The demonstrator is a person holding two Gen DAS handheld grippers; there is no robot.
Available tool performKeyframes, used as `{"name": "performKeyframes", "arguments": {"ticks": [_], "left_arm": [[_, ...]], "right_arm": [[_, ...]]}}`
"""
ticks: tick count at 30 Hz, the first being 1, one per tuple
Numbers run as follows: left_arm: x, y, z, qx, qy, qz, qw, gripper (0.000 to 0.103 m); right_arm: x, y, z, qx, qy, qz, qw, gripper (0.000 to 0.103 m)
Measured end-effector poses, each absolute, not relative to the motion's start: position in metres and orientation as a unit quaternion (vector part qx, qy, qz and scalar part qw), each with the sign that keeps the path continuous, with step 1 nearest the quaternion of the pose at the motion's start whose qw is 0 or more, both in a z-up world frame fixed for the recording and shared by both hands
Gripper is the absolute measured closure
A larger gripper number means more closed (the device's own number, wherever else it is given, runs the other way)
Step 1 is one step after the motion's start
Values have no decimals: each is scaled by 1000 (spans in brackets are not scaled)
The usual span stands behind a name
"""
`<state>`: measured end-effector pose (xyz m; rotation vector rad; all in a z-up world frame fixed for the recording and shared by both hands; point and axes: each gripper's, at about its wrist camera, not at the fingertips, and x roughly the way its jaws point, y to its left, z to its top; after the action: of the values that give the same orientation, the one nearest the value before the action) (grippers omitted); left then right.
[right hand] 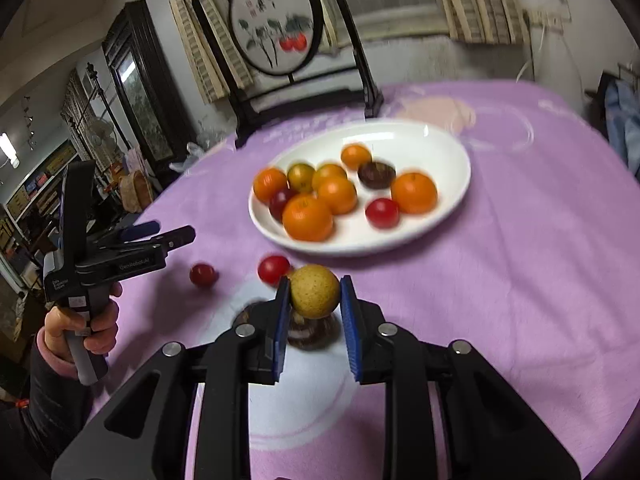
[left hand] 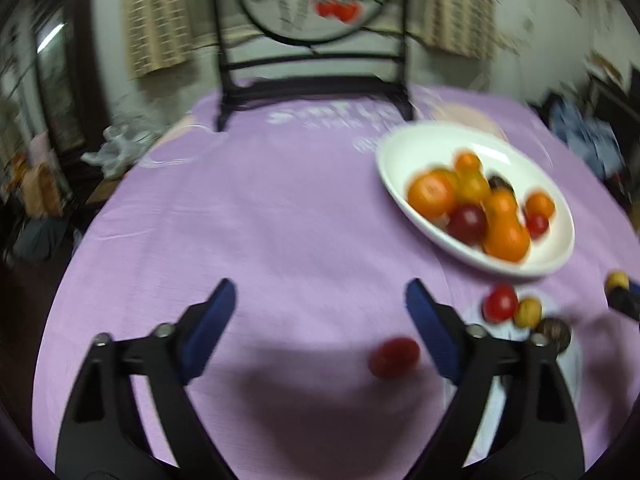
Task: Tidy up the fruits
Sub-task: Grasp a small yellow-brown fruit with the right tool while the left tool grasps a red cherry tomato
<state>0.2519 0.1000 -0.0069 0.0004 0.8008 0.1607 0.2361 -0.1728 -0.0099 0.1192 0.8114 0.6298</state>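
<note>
The yellow-brown round fruit (right hand: 314,295) is clamped between the blue pads of the right hand-held gripper (right hand: 314,308), lifted just in front of the white plate (right hand: 440,216). From the left wrist view only a sliver of it shows at the frame's right edge (left hand: 616,280), with the right hand-held gripper (left hand: 624,300) mostly cut off there. Directly under the held fruit a dark, brownish fruit (right hand: 308,334) is half hidden by the pads; what kind it is cannot be made out. A red fruit (right hand: 273,268) lies just before the plate's near rim, partly covered by the left pad, and a second red fruit (right hand: 203,274) sits farther to the plate's left.

The left hand-held gripper (left hand: 320,320) is released, jaws apart around nothing; that second red fruit (left hand: 394,357) lies on the cloth near its right finger. The fruits in the plate are motion-blurred: oranges (right hand: 307,217), some red and dark ones.

The desk wears a lilac cloth (right hand: 520,280) with faint pale prints that are unreadable. Behind the plate stands a dark-framed round painted screen (right hand: 274,24), then curtains (right hand: 472,12) and a window. Left of the plate, a hand (right hand: 80,320) in a pink cuff grips the left tool's handle.
</note>
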Motion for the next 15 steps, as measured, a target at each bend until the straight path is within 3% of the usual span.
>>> {"name": "performKeyframes", "arguments": {"ticks": [5, 15], "left_arm": [[251, 77, -29, 54, 414, 33, 908, 40], [249, 64, -47, 61, 441, -17, 895, 51]], "right_arm": [[234, -180, -12, 73, 402, 303, 861, 78], [230, -179, -12, 65, 409, 305, 858, 78]]}}
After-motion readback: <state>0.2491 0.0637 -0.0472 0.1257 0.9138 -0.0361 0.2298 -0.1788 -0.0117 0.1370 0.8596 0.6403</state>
